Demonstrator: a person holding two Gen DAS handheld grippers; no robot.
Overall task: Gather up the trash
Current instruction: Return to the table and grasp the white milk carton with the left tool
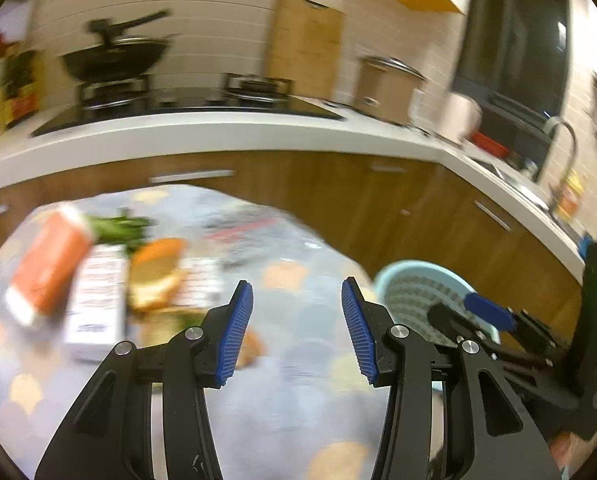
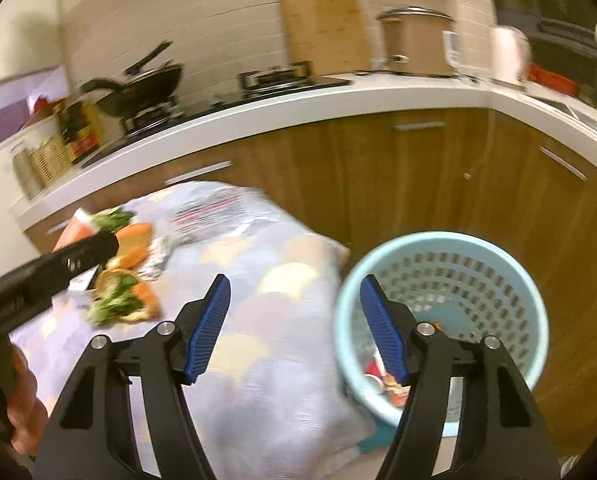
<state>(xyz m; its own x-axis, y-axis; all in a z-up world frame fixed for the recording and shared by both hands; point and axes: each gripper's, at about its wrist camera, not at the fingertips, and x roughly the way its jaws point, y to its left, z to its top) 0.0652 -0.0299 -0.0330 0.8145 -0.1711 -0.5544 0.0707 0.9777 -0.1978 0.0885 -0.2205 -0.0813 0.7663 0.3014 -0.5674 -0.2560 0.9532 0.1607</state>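
Both tools empty, trash waiting on the surface

The trash pile [image 2: 122, 276], food scraps and cartons, lies at the far left of the patterned surface [image 2: 266, 360], well apart from the bin [image 2: 442, 240] at its right edge. Your left tool [image 1: 297, 328] and right tool [image 2: 294, 328] stand spread, pinching nothing. Loose scraps may spill if you grab carelessly.

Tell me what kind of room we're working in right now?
A home kitchen, most likely: a wok sits on a gas hob, a faucet stands over the counter, and a cutting board leans against the tiled wall.
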